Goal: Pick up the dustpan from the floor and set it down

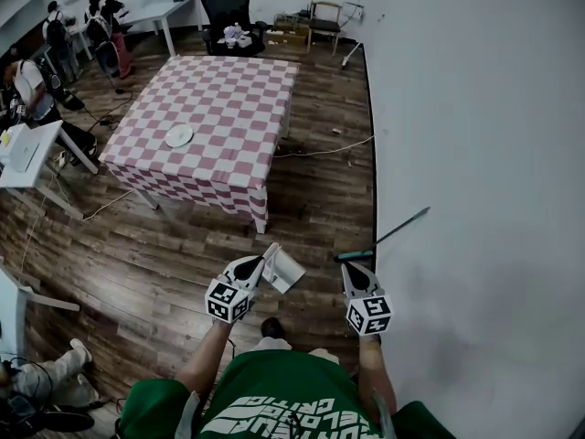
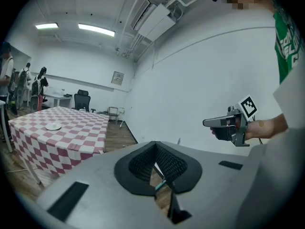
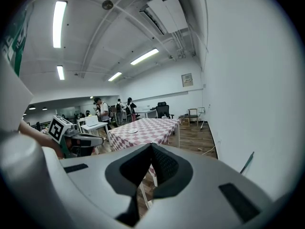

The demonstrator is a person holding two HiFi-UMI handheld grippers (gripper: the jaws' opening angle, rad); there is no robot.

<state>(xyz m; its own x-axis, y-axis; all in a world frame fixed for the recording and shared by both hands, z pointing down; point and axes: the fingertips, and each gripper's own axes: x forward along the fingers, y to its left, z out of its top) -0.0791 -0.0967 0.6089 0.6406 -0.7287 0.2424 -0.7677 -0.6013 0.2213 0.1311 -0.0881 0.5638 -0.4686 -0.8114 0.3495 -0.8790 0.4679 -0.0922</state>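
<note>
The white dustpan (image 1: 285,271) hangs low over the wooden floor just ahead of my left gripper (image 1: 268,253). That gripper is shut. In the left gripper view a thin white strip of the dustpan (image 2: 158,171) runs down from between the closed pads of the left gripper (image 2: 155,162); the pan itself is hidden under the gripper body. My right gripper (image 1: 353,269) is held level beside it, near the wall, shut and empty. It also shows in the left gripper view as the right gripper (image 2: 207,123). In the right gripper view the right gripper (image 3: 152,159) has its pads together, and the left gripper (image 3: 100,140) sits at the left.
A dark stick with a green grip (image 1: 388,234) leans low against the white wall (image 1: 475,154) on the right, also seen as a stick (image 3: 247,163). Ahead stands a table with a red-checked cloth (image 1: 228,99) and a white plate (image 1: 179,136). A cable (image 1: 324,149) crosses the floor. People and desks are at back left.
</note>
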